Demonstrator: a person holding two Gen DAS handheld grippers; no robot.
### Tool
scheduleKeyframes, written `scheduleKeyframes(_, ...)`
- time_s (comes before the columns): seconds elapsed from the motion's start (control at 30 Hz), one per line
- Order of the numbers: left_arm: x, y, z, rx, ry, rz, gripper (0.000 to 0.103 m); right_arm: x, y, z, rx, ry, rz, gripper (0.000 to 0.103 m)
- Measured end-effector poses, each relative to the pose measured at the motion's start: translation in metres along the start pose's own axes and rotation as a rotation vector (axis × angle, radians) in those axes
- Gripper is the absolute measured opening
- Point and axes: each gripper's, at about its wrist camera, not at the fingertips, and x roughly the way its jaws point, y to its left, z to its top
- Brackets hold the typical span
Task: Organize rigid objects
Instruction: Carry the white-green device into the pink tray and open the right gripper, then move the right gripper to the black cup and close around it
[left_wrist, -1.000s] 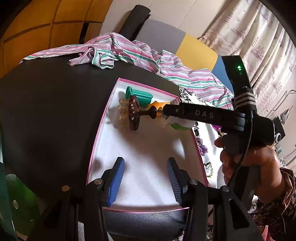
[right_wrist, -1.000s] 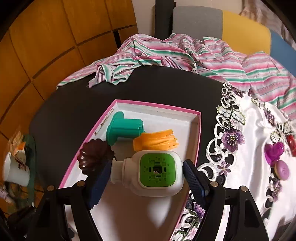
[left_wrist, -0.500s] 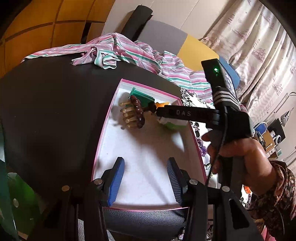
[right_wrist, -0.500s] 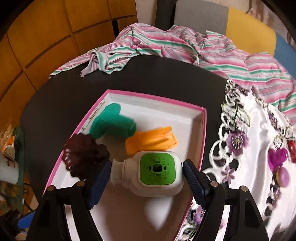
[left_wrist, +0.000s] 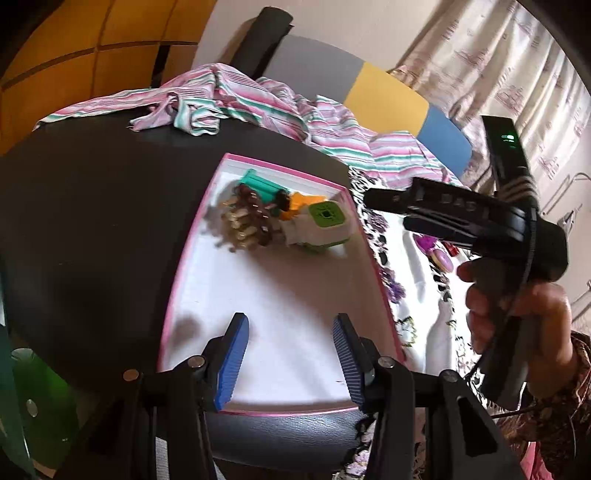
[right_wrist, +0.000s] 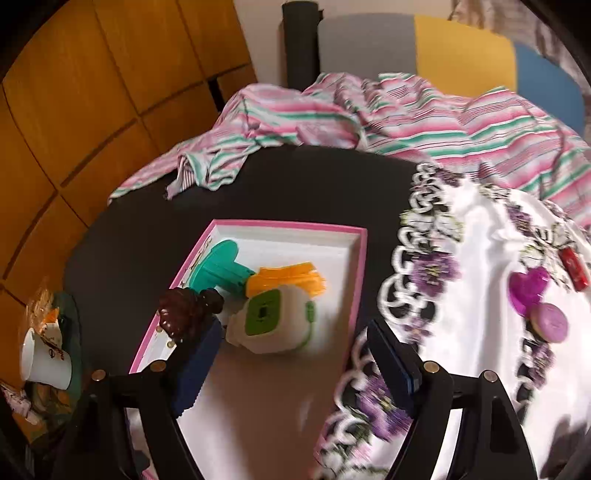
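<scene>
- Far left, a white cup (right_wrist: 44, 356) sat off the worktop (left_wrist: 92, 221), away from the action.
- Left tongs (left_wrist: 290, 360) hung released over the near end of the pink-rimmed tray (left_wrist: 186, 258), blue pads spread wide, nothing between them.
- In the tray's far end the pieces were bunched together: a teal piece (right_wrist: 221, 267) near the back wall, a brown scalloped piece (right_wrist: 183, 314) by the left wall with amber pegs showing under it in the left view, an orange piece (right_wrist: 286, 278) behind, all touching or nearly so.
- And there was the white plug (right_wrist: 275, 325), boxy with a green square face, lying tilted on the tray floor against the brown piece and the orange one.
- Right tongs (right_wrist: 291, 369) stood released just near of the plug, pads wide and nothing gripped.
- My read: the plug is hard, light plastic, smooth and a bit slippery, not fragile; the flat white sides would be the place to take it, not the narrow neck.
- Further right, on the embroidered cloth (right_wrist: 480, 240), a purple heart (right_wrist: 528, 290), a lilac disc (right_wrist: 552, 321) and a small red item (right_wrist: 574, 264) waited outside the tray, likely next to be gathered.
- They look rigid and small; pinch across the edges, I'd judge.
</scene>
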Motion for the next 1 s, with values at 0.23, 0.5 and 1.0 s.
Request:
scheduleKeyframes(0.23,0.003,-0.023,-0.004,0.060,0.014,-0.025,0.048,-0.034,-0.038,-0.016,0.053,-0.019,-0.050,0.082)
scheduleKeyframes(0.5,0.006,-0.047,-0.008,0.117,0.036,-0.051,0.048,-0.061,-0.097,-0.044,0.135,0.001,-0.167,0.082)
scheduleKeyframes(1.0,0.012,-0.085,-0.014,0.191,0.071,-0.112,0.048,-0.121,-0.241,-0.079,0.505,0.051,-0.406,0.081)
